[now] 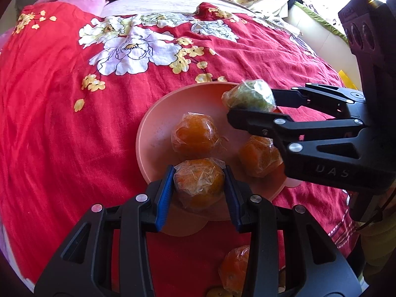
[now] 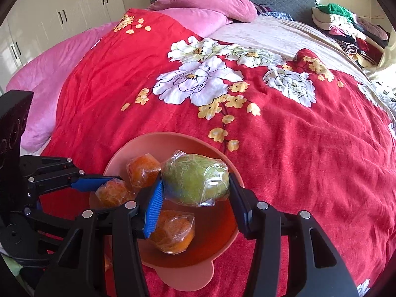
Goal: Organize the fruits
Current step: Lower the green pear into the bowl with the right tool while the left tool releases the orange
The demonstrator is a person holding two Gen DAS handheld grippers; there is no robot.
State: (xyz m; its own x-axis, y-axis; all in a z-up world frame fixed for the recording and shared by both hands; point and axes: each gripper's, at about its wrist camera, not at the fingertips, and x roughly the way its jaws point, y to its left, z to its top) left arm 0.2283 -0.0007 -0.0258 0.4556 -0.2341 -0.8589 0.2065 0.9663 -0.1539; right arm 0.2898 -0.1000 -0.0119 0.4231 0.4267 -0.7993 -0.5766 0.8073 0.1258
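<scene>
A pink bowl (image 1: 153,133) sits on the red flowered bedspread and shows in the right wrist view too (image 2: 222,237). Two plastic-wrapped oranges lie inside it (image 1: 194,133), (image 1: 258,156). My left gripper (image 1: 199,184) is shut on a third wrapped orange (image 1: 198,182) over the bowl's near rim; it shows in the right wrist view (image 2: 111,193). My right gripper (image 2: 195,185) is shut on a wrapped green fruit (image 2: 195,182) above the bowl; the left wrist view shows that fruit (image 1: 248,95) over the far rim. One more wrapped orange (image 1: 235,269) lies on the bedspread nearer than the bowl.
The red bedspread (image 2: 309,136) spreads wide beyond the bowl. Pink pillows (image 2: 205,7) lie at the head of the bed. A pile of clothes (image 2: 346,29) is at the far right. White cupboards (image 2: 61,7) stand behind the bed at left.
</scene>
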